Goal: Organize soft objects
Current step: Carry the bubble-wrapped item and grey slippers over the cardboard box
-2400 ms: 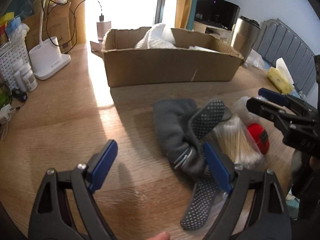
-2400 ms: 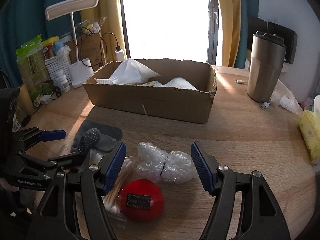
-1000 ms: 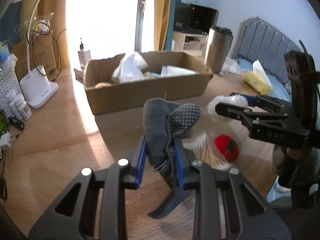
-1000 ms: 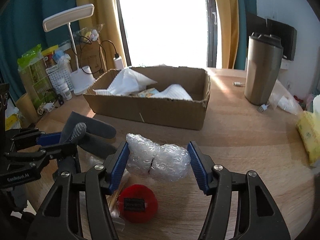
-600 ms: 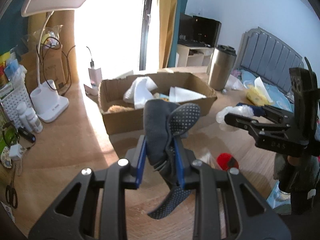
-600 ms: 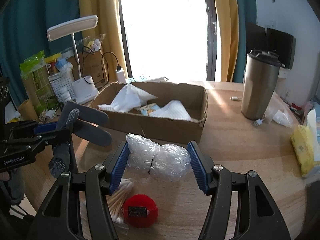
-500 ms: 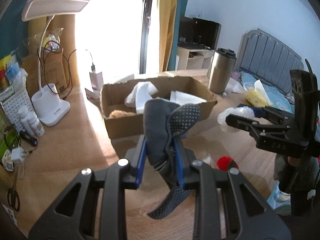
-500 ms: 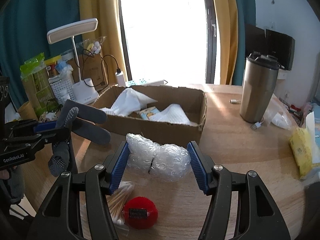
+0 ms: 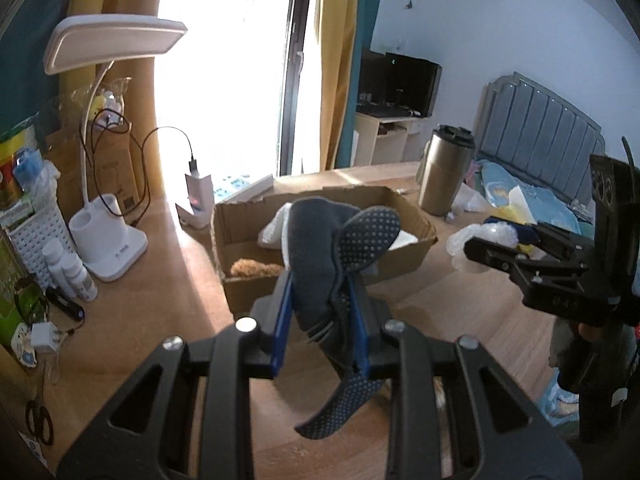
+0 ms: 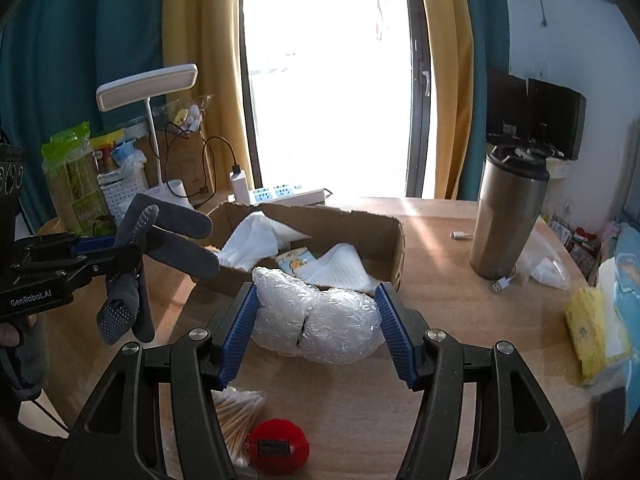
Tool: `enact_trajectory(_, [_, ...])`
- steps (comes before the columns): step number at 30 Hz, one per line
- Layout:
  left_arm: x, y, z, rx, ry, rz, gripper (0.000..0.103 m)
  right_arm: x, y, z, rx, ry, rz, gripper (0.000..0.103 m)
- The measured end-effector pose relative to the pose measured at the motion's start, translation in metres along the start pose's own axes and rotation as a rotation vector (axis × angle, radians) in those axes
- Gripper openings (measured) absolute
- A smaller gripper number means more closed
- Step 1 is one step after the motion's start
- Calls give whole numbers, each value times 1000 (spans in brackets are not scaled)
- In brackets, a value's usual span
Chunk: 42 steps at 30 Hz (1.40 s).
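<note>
My left gripper (image 9: 320, 320) is shut on a bundle of grey socks with dotted soles (image 9: 332, 256) and holds it in the air in front of the open cardboard box (image 9: 240, 288). The socks also show at the left of the right wrist view (image 10: 168, 240). My right gripper (image 10: 318, 328) is shut on a wad of clear bubble wrap (image 10: 316, 316) and holds it above the table, near the box's front wall (image 10: 394, 256). The box holds white cloths (image 10: 256, 244) and a brown fuzzy item (image 9: 252, 268).
A bag of cotton swabs (image 10: 236, 408) and a red round object (image 10: 278, 446) lie on the wooden table below my right gripper. A steel tumbler (image 10: 508, 216) stands at the right. A white desk lamp (image 9: 104, 236), bottles and a basket crowd the left edge. A yellow packet (image 10: 588, 328) lies far right.
Both grippers closed on their loads, the left on the socks and the right on the bubble wrap. Both then lifted them off the table and rose higher toward the box.
</note>
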State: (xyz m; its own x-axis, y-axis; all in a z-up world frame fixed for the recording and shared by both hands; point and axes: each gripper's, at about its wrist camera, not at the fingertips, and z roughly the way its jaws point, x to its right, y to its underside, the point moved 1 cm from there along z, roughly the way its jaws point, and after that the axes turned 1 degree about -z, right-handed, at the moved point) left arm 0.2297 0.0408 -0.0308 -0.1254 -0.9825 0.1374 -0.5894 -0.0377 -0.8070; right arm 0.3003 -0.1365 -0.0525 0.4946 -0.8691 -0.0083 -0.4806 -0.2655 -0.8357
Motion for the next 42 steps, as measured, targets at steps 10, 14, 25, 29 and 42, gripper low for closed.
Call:
enact_trajectory(10, [-11, -16, 6, 19, -4, -9, 28, 0, -12, 9, 19, -5, -6, 63])
enact_trajectory(14, [-19, -22, 9, 28, -2, -21, 28, 0, -15, 14, 16, -6, -11, 63])
enact_trajectory(25, [-32, -33, 22, 45, -19, -10, 28, 4, -27, 27, 26, 8, -17, 63])
enact_trajectory(29, [-40, -39, 27, 56, -30, -14, 28, 6, -30, 31, 29, 13, -19, 63])
enact_trajectory(42, [-63, -46, 56, 43, -41, -41, 29, 17, -39, 55, 20, 31, -21, 63])
